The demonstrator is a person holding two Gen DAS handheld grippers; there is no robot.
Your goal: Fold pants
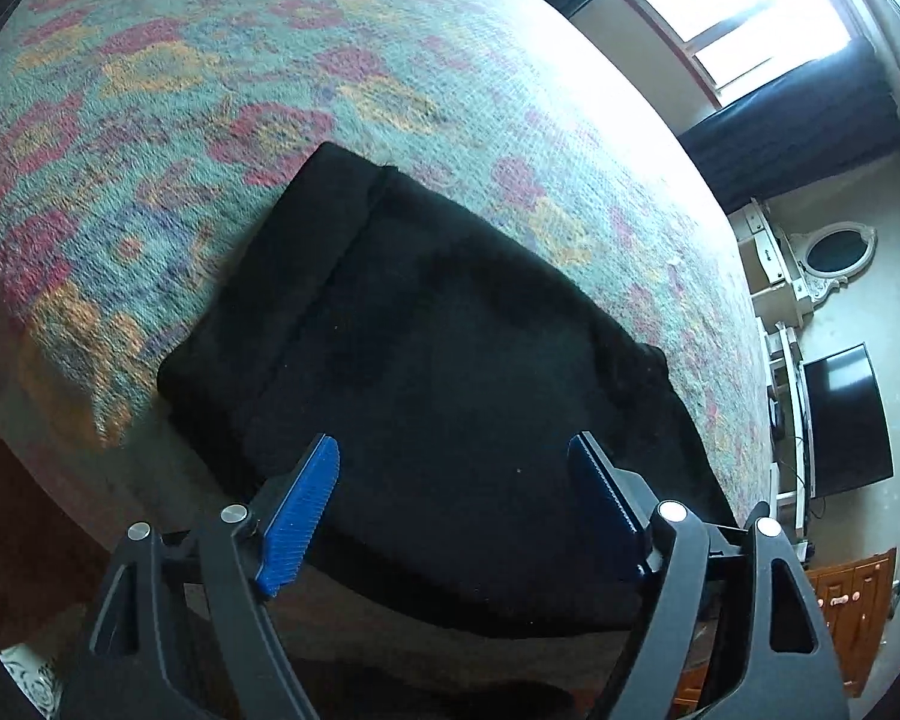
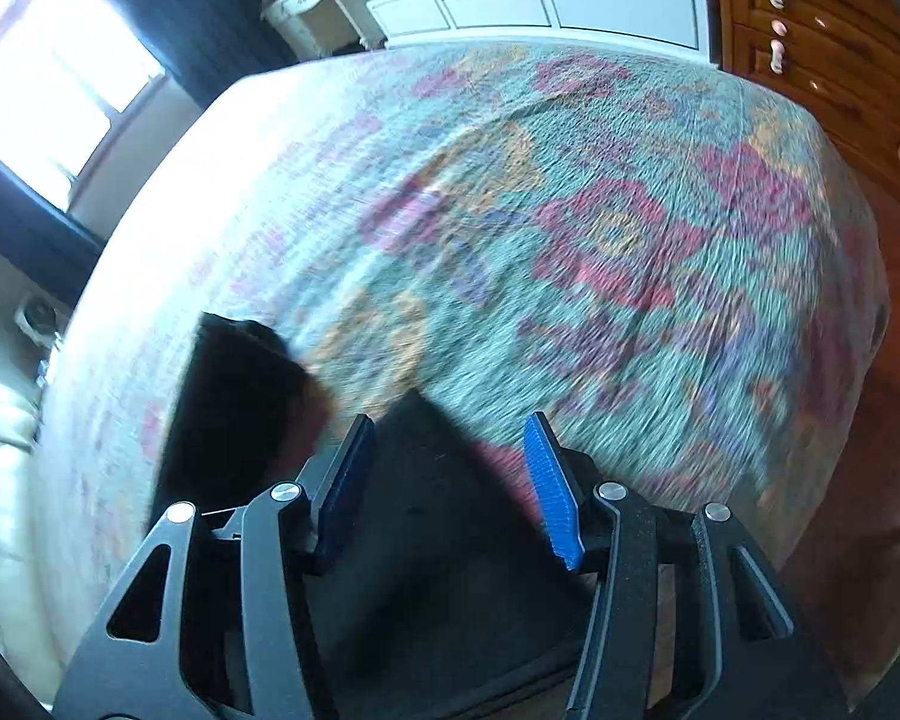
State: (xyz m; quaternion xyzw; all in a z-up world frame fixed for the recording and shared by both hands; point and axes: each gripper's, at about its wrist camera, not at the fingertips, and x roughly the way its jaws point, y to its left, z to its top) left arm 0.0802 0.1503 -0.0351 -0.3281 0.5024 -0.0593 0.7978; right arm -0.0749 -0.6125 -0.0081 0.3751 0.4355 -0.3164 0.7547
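The black pants (image 1: 438, 372) lie folded into a thick rectangle near the front edge of a bed with a floral cover (image 1: 222, 78). My left gripper (image 1: 456, 486) is open and empty, hovering just above the near part of the pants. In the right wrist view the pants (image 2: 240, 408) show at lower left and under the fingers, blurred. My right gripper (image 2: 450, 480) is open and empty over a corner of the pants.
The bed cover (image 2: 570, 228) fills most of both views. A bright window with dark curtains (image 1: 744, 24), a white dresser with a mirror (image 1: 810, 258), a TV (image 1: 846, 414), a white cabinet (image 2: 546, 6) and a wooden dresser (image 2: 834, 48) stand around the bed.
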